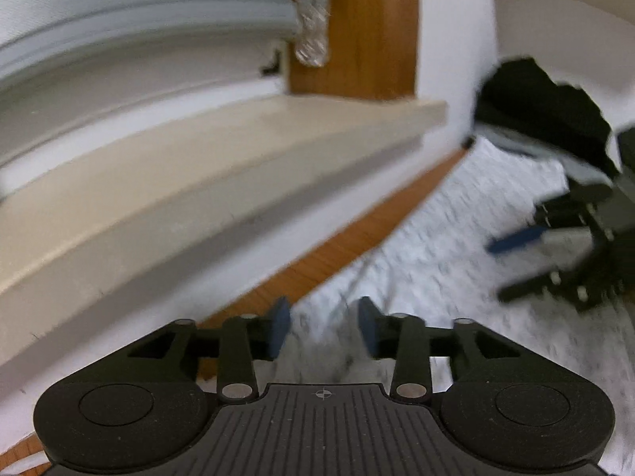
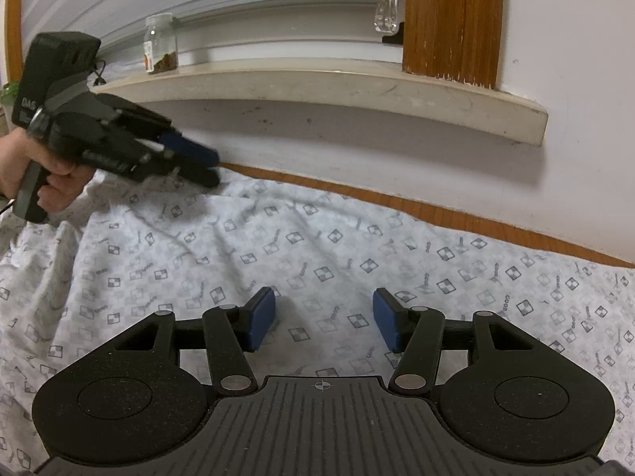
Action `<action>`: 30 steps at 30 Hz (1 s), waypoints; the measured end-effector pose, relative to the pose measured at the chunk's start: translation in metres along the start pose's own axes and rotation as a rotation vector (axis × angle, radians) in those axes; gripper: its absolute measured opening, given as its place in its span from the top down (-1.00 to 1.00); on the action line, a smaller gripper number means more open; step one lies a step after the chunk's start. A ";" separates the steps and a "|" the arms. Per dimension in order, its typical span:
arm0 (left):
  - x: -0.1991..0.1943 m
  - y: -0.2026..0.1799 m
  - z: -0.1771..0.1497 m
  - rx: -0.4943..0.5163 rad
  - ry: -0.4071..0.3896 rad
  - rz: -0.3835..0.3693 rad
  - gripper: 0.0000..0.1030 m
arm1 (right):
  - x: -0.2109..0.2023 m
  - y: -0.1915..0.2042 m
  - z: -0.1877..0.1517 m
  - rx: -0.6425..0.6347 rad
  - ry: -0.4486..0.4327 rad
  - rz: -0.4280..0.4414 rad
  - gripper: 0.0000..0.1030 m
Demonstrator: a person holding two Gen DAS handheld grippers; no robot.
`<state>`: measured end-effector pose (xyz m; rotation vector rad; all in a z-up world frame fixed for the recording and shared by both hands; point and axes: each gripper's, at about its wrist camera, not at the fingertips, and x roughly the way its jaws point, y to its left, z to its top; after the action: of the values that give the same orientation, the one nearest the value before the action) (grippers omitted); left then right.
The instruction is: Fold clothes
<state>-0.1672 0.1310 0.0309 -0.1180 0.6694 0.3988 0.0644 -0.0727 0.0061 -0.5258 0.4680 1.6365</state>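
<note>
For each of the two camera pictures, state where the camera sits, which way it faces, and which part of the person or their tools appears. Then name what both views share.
Left wrist: sits on the left gripper, facing over patterned cloth toward the sill; the right gripper shows.
Right wrist: sits on the right gripper, facing the same wall; the left gripper and a hand show.
Shared: cloth, sill, wooden post.
</note>
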 end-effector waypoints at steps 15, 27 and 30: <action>0.001 -0.014 0.000 -0.041 0.004 0.193 -0.09 | -0.010 -0.007 -0.001 0.018 -0.013 -0.035 -0.15; -0.008 -0.040 -0.014 -0.036 0.022 0.079 -0.36 | -0.053 -0.182 -0.006 0.279 0.095 -0.425 0.10; -0.010 -0.030 -0.017 -0.052 0.008 0.079 -0.39 | -0.057 -0.217 -0.010 0.412 0.044 -0.384 0.13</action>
<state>-0.1720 0.0962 0.0227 -0.1431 0.6729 0.4925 0.2865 -0.0970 0.0310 -0.3175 0.6728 1.1237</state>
